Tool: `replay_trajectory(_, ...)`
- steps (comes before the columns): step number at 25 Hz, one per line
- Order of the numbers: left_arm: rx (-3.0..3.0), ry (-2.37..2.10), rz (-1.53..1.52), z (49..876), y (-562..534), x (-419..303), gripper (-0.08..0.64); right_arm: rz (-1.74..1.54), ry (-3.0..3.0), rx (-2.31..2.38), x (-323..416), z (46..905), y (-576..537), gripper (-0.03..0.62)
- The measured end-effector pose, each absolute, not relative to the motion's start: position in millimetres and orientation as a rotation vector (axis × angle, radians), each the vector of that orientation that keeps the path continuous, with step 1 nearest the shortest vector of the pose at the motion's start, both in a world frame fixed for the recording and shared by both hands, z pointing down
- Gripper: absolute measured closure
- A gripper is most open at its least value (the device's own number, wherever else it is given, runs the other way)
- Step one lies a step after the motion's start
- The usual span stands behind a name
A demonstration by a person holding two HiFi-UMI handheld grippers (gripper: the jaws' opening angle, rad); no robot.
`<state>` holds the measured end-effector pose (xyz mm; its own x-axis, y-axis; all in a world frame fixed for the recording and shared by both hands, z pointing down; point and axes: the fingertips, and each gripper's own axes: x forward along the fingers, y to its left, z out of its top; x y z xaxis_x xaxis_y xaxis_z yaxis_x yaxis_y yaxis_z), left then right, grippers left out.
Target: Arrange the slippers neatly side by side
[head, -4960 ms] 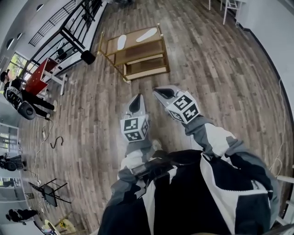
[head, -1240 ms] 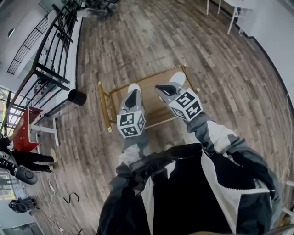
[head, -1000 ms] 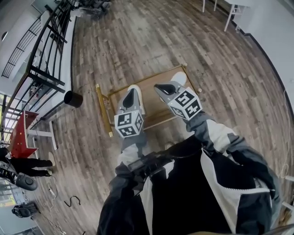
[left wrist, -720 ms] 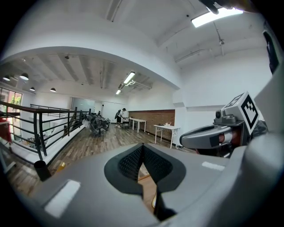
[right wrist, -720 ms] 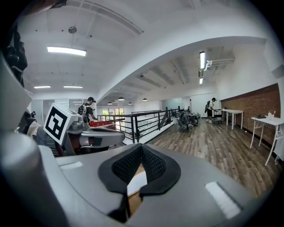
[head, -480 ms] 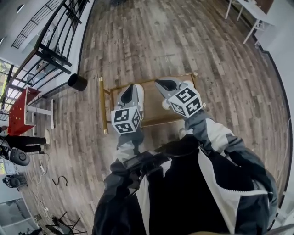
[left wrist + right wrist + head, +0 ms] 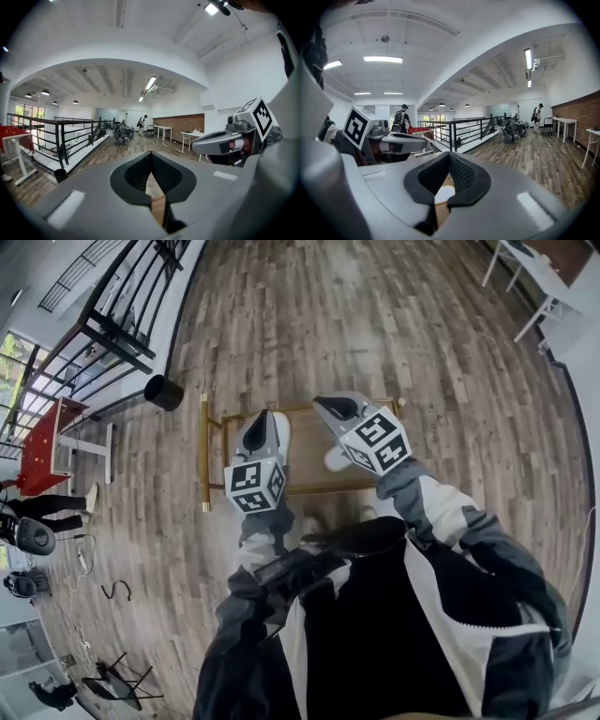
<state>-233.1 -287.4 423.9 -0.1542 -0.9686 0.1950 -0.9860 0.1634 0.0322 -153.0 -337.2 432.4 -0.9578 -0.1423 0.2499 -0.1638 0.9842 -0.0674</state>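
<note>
A low wooden shelf cart [image 7: 305, 442] stands on the floor just in front of me. Two white slippers lie on its top, both partly hidden by the grippers: one [image 7: 284, 426] beside my left gripper [image 7: 266, 414], the other [image 7: 336, 461] under my right gripper [image 7: 317, 402]. Both grippers hover above the cart top, side by side, pointing forward, shut and empty. A patch of white slipper [image 7: 440, 193] shows through the gap below the shut jaws in the right gripper view. In the left gripper view only wood [image 7: 157, 206] shows there.
A black bin [image 7: 164, 392] stands left of the cart beside a black railing [image 7: 122, 329]. A red table [image 7: 42, 442] is at far left and white tables [image 7: 534, 282] at top right. My feet [image 7: 309, 523] are at the cart's near edge.
I have walked up to the cart: it has slid down the head view from far ahead to right under the grippers. Both grippers stayed shut and empty.
</note>
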Motion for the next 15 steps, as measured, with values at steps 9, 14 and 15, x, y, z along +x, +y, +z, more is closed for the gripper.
replay_trajectory(9,2.051,-2.154,0.182,425.9,-304.1,-231.9,0.555,0.157,-2.880,0.359,-162.2,433.5,-353.0,0.588)
replay_trajectory(14,2.107,-2.116,0.238,431.1,-304.2,-233.8,0.556,0.146,-2.893,0.396,-161.1,428.0,-350.0,0.588)
replay_trajectory(15,2.110,-2.104,0.281,438.0,-302.9,-234.9,0.557,0.142,-2.898,0.403,-160.3,426.7,-348.1,0.588)
